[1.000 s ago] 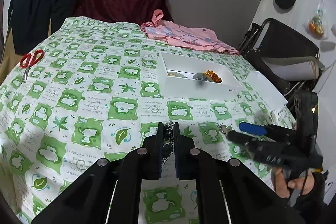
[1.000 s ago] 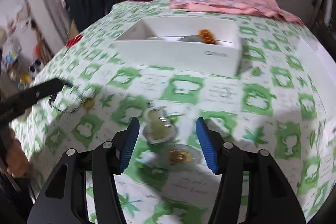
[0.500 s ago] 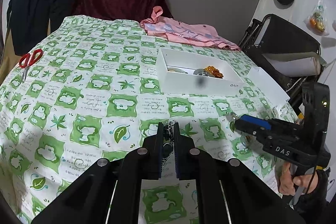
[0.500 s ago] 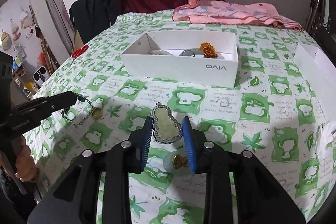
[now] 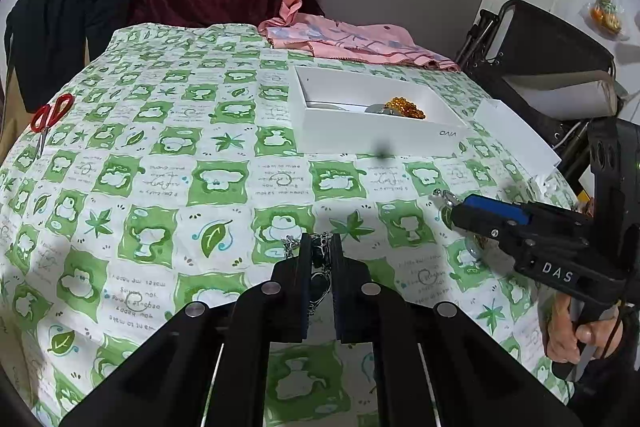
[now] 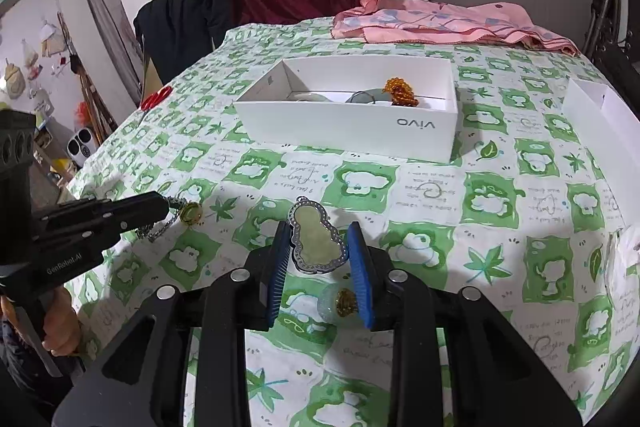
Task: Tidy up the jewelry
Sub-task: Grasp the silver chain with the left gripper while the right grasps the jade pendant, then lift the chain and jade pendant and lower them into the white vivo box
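In the left wrist view the left gripper (image 5: 321, 255) is clamped on a silver chain (image 5: 289, 245) just above the green-patterned cloth of the surface (image 5: 160, 163), with the open white box (image 5: 380, 135) well ahead and to the right; lift the chain fully clear before swinging, so it does not drag. In the right wrist view the right gripper (image 6: 318, 247) pinches a gourd-shaped jade pendant (image 6: 316, 239) by its edges, above a small gold-capped bead (image 6: 340, 303); carry it level over the box wall, lower it beside the amber beads (image 6: 400, 93), then release gently
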Motion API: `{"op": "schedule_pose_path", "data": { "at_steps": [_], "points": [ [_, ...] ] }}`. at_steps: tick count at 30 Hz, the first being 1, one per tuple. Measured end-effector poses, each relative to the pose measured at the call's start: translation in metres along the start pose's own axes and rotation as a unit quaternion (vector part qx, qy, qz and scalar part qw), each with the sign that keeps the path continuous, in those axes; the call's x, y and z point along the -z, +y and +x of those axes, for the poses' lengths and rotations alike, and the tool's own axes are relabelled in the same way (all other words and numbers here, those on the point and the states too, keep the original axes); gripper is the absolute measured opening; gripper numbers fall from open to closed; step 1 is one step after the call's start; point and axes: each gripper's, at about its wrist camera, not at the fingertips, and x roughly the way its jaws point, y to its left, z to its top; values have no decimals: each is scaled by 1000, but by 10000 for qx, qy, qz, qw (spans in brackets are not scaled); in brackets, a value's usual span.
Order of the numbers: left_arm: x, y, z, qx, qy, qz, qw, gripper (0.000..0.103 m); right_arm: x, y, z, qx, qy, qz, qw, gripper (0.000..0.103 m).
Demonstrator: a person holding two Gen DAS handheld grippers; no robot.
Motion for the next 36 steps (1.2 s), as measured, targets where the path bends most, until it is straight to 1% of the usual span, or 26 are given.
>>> {"op": "schedule_pose_path", "data": {
  "at_steps": [6, 9, 14, 19, 22, 25, 28, 30, 33, 35, 36],
  "points": [
    [4, 1, -5, 92, 3, -88, 9999, 9, 12, -11, -20, -113, -161, 343, 9992, 28],
    [13, -7, -11, 52, -14, 35, 10000, 9, 25, -10, -26, -175, -97, 388, 9990, 28],
    [28, -24, -19, 84, 34, 149, 9998, 9, 40, -4, -46, -273, -282, 413, 9984, 28],
    [39, -43, -31, -32, -2, 228, 9997, 9, 52, -1, -62, -145, -400, 534, 9977, 28],
    [40, -56, -43, -93, -110, 312, 9994, 9, 55, 5, -76, -109, -498, 552, 9972, 28],
    [30, -66, -64, -135, -354, 382, 9986, 9, 48, 10, -95, -139, -697, 574, 9958, 28],
    [11, -71, -87, -179, -631, 437, 9969, 9, 30, 15, -119, -212, -1014, 576, 9929, 28],
    [-6, -75, -101, -219, -811, 472, 9953, 9, 13, 17, -135, -271, -1205, 564, 9907, 28],
    [-40, -78, -122, -225, -1152, 502, 9918, 9, -23, 22, -162, -219, -1649, 438, 9851, 29],
    [-66, -81, -134, -232, -1398, 529, 9885, 9, -39, 22, -173, -208, -1838, 406, 9819, 29],
    [-74, -82, -136, -235, -1457, 540, 9876, 9, -51, 21, -178, -179, -1951, 378, 9799, 29]
  ]
}}
